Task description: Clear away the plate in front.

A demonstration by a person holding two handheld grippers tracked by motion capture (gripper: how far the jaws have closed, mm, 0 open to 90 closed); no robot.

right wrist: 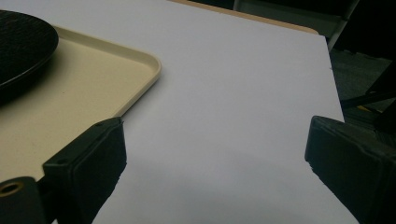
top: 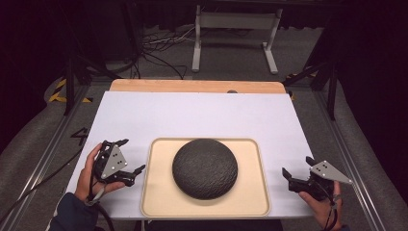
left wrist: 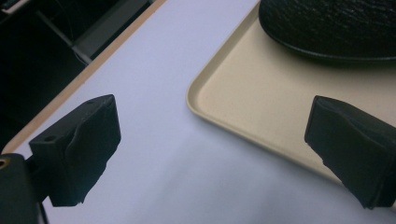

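Tray (top: 159, 192) is the landmark: it lies on the white desk (top: 192, 110), near the person's edge, and carries a dark, rough-skinned dome (top: 205, 167) at its middle, probably an upturned bowl. The dome sits flat on its rim, well inside the tray's raised lip, so it should not slide off if the tray is lifted.

Left claw (top: 130, 156) hovers just off the tray's left side, its jaws spread wide with nothing between them; in the left gripper view the tray's rounded corner (left wrist: 196, 93) lies ahead between the jaws and the dome (left wrist: 336, 28) beyond it. Right claw (top: 297, 167) hangs off the tray's right side, a little farther out, also spread wide and empty; the right gripper view shows the tray's corner (right wrist: 152, 65) ahead to its left.

Both claws face inward at matching spots on opposite sides of the tray, which suggests a two-handed hold on its lips rather than on the dome.
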